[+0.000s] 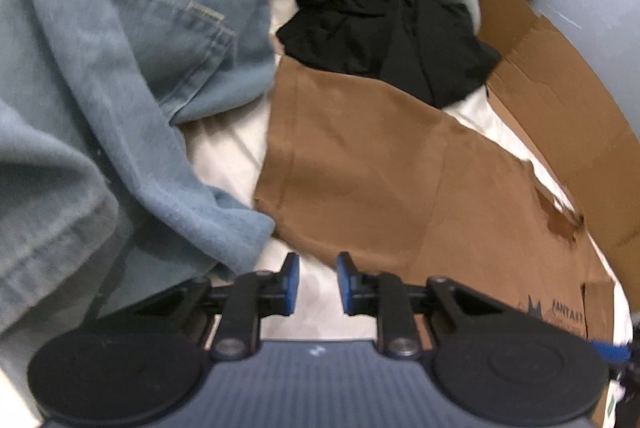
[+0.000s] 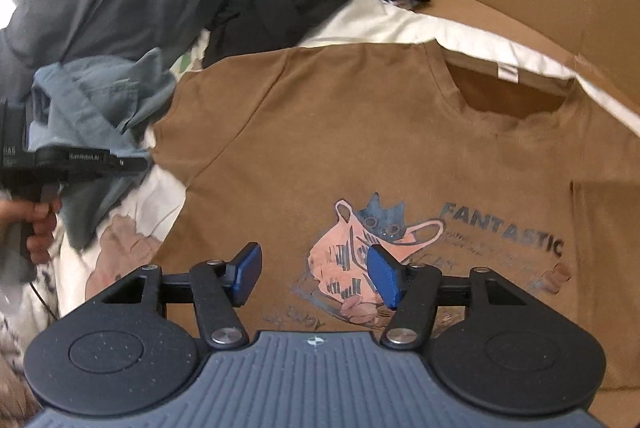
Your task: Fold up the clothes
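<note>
1. Now the brown T-shirt (image 2: pixel 400 148) lies flat, print up, just ahead of the right hand-held gripper (image 2: pixel 316 274), collar pointing away, long axis running forward.
2. Right jaws parted, gripping nothing.
3. Left hand-held gripper (image 1: pixel 318 284) narrowly apart, empty, by the sleeve.

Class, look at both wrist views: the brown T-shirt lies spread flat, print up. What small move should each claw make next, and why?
Probably lower each claw onto a shirt edge and pinch. The brown T-shirt lies flat, unfolded. The left claw hovers at its sleeve-side edge over the white sheet, nothing between its pads; the right claw hangs open above the print.
</note>
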`<action>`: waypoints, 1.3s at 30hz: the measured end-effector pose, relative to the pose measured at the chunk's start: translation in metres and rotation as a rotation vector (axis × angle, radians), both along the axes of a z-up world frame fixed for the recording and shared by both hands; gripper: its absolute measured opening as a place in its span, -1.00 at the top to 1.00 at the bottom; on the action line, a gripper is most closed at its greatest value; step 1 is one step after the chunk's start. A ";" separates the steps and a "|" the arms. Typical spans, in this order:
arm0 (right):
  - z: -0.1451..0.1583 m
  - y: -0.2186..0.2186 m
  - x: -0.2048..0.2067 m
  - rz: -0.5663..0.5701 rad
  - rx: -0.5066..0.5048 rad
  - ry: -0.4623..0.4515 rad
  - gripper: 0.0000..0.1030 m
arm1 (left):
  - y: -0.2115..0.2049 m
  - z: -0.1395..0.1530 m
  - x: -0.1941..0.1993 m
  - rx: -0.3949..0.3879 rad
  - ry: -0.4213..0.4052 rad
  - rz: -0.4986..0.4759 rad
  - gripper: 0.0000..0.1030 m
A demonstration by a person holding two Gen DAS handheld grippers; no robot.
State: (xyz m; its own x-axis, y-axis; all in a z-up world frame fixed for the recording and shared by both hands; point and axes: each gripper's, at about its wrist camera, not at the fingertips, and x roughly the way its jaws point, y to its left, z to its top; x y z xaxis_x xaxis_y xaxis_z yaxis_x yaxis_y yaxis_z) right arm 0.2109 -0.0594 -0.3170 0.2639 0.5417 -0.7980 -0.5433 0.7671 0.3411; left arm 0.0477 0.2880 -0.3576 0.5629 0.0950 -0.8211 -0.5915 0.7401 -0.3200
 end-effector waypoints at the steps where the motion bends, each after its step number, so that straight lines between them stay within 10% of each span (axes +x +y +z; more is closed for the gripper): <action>1: -0.004 0.000 -0.001 -0.010 0.002 -0.002 -0.20 | 0.001 -0.004 0.001 -0.010 0.000 0.015 0.57; 15: -0.026 0.005 -0.021 -0.034 0.005 0.022 -0.20 | -0.001 -0.035 0.008 -0.097 -0.087 0.175 -0.39; 24: -0.040 0.015 -0.030 -0.027 0.039 0.054 -0.20 | 0.005 -0.046 0.012 -0.132 -0.240 0.245 -0.67; 39: -0.043 0.023 -0.035 -0.074 0.074 0.087 -0.20 | -0.001 -0.022 -0.004 -0.149 -0.437 0.190 -0.31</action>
State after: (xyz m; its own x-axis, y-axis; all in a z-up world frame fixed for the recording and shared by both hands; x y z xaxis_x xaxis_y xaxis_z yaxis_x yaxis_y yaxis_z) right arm 0.1757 -0.0361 -0.3598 0.2367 0.5817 -0.7782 -0.4516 0.7751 0.4420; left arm 0.0434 0.2871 -0.3793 0.8413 0.1288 -0.5251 -0.4987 0.5599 -0.6616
